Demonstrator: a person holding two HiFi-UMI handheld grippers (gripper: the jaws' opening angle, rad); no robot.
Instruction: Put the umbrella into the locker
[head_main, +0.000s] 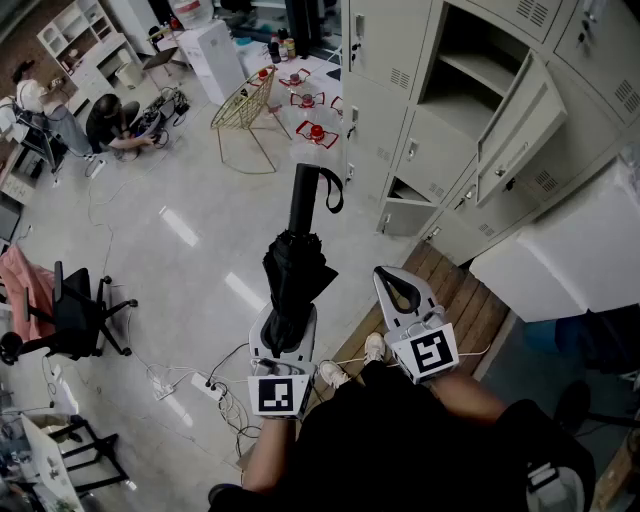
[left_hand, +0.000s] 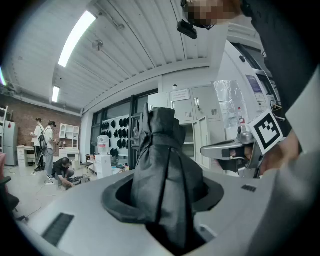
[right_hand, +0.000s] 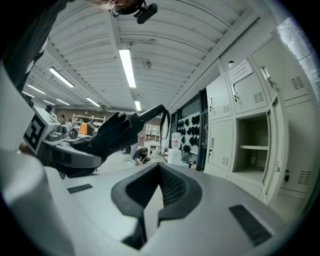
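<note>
**While one locker door stands open, the umbrella is in the left claw**

As the head view shows, the grey lockers (head_main: 440, 150) fill the upper right side, and one compartment (head_main: 470, 60) among them is open, with its door (head_main: 520, 125) swung out to the right. The shelf inside this compartment is bare. The pale floor (head_main: 180, 200) takes the left half, and a white box (head_main: 570, 250) lies just below the lockers. The person stands on a wooden platform (head_main: 470, 300).

The black folded umbrella (head_main: 297, 265) is not in the locker. It is in the air in front of the person, well apart from the open compartment. Its cloth end sits in the left claw (head_main: 285, 330), which is closed tight on it, and the cloth bulges out between the pads. The handle with its wrist strap (head_main: 333, 192) points away from the person.

The right claw (head_main: 398, 290) is just beside it on the right. Its jaws are together and there is nothing between them.

On the floor, farther away, there are a black office chair (head_main: 75, 315), a yellow wire chair (head_main: 245, 105) and a white power strip (head_main: 207, 387).
</note>
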